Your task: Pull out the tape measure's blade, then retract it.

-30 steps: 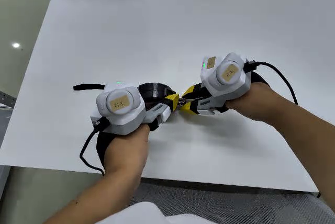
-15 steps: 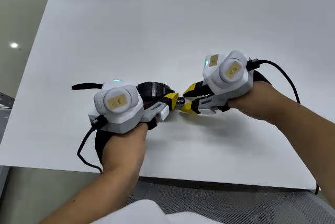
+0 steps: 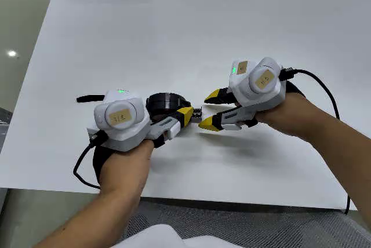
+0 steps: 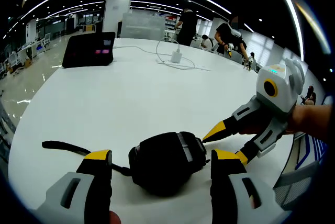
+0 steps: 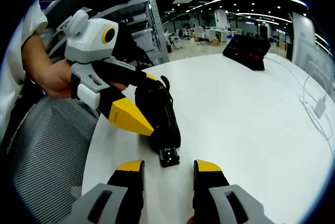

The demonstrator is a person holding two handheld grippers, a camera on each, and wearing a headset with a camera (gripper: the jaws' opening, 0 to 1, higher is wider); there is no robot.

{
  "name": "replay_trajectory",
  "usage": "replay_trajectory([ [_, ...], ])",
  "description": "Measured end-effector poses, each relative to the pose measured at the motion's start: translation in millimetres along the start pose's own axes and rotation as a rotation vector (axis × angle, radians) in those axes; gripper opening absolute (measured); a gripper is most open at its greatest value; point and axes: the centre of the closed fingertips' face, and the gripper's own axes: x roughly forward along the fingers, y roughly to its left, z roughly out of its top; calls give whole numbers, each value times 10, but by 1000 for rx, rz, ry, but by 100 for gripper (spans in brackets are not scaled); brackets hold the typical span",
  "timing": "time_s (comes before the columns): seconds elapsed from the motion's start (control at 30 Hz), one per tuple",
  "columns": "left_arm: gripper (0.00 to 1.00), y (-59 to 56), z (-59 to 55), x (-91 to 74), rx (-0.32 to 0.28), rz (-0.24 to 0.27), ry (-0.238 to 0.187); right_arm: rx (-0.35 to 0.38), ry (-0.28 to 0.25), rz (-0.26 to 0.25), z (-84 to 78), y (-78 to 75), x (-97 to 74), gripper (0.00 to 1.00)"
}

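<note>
1. I am holding my left gripper [image 4: 161,157] low over the white table [image 3: 174,39]. Its jaws are standing wide apart, one on either side of the black tape measure [image 3: 164,102]. I cannot tell whether they are pressing on the case.
2. The tape measure is lying on the table between those jaws. Its wrist strap [image 4: 65,147] is trailing out past the jaw on the left of the left gripper view.
3. I am pointing my right gripper [image 5: 168,166] at the tape measure's mouth, with its jaws partly apart and gripping nothing.
4. The blade's end hook [image 5: 168,156] is sitting just ahead of my right gripper's tips, in line with the gap between them and barely out of the case.
5. The two grippers are facing each other, with their tips close together.
</note>
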Motion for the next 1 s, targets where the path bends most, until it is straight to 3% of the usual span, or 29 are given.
replay_trajectory([
  [0.13, 78, -7, 15, -45, 45, -13, 6, 22, 20, -3, -54, 2, -21, 40],
  [0.53, 83, -84, 44, -98, 162, -65, 1, 41, 8, -15, -88, 29, -151, 50],
  [0.67, 78, -91, 23, -105, 127, -92, 12, 59, 10, -14, -100, 33, -154, 53],
  [1.0, 81, -113, 32, -114, 176, -129, 8, 61, 9, -30, -144, 27, -239, 57],
])
